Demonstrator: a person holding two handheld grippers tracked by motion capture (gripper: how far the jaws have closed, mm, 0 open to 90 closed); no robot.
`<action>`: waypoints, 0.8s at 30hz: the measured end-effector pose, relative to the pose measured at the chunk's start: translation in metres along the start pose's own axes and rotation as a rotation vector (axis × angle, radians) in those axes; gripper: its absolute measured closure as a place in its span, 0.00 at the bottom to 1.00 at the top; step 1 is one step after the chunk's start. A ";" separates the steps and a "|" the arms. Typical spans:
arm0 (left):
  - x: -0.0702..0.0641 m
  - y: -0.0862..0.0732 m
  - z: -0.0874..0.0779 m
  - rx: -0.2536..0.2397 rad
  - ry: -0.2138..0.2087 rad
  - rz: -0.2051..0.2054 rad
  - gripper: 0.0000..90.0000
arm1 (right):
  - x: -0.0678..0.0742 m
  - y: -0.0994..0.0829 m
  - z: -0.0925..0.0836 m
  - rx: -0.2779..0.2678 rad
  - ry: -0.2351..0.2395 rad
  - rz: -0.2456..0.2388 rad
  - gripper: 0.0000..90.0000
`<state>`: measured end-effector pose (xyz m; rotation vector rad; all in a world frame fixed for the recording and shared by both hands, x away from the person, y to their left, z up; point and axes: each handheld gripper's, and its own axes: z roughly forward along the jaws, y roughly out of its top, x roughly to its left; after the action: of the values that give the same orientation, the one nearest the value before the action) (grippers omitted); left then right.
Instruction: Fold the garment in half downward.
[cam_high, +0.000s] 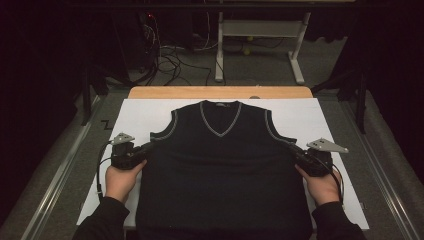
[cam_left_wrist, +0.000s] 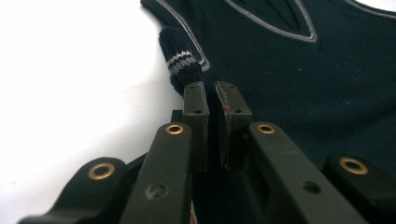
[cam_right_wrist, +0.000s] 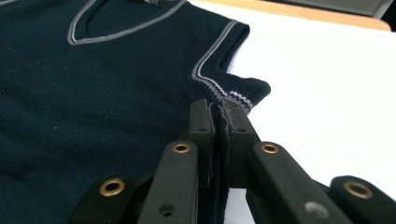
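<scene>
Dark knit, soft and limp, the sleeveless vest (cam_high: 222, 165) lies flat on the white-covered table (cam_high: 320, 115). The left gripper (cam_left_wrist: 216, 100) and right gripper (cam_right_wrist: 218, 116) have their jaws pinching its side seams just under the armholes; it will probably sag between them once raised.

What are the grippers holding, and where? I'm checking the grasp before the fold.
Both pinch the dark vest: left gripper and right gripper at its side edges, just below the armholes.
</scene>
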<state>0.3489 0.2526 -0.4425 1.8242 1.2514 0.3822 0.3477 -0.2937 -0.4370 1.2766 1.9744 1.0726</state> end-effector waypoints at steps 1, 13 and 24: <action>-0.001 -0.001 -0.002 -0.001 -0.004 0.005 0.89 | 0.000 -0.002 -0.004 -0.004 0.004 0.006 0.94; -0.009 -0.037 -0.036 0.005 -0.094 0.036 0.88 | 0.006 -0.023 -0.043 -0.048 0.063 0.004 0.94; -0.021 -0.060 -0.055 0.032 -0.135 0.047 0.88 | 0.016 -0.041 -0.064 -0.030 0.071 -0.026 0.94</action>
<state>0.2673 0.2679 -0.4535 1.8773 1.1292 0.2614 0.2712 -0.3093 -0.4384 1.2096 2.0138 1.1459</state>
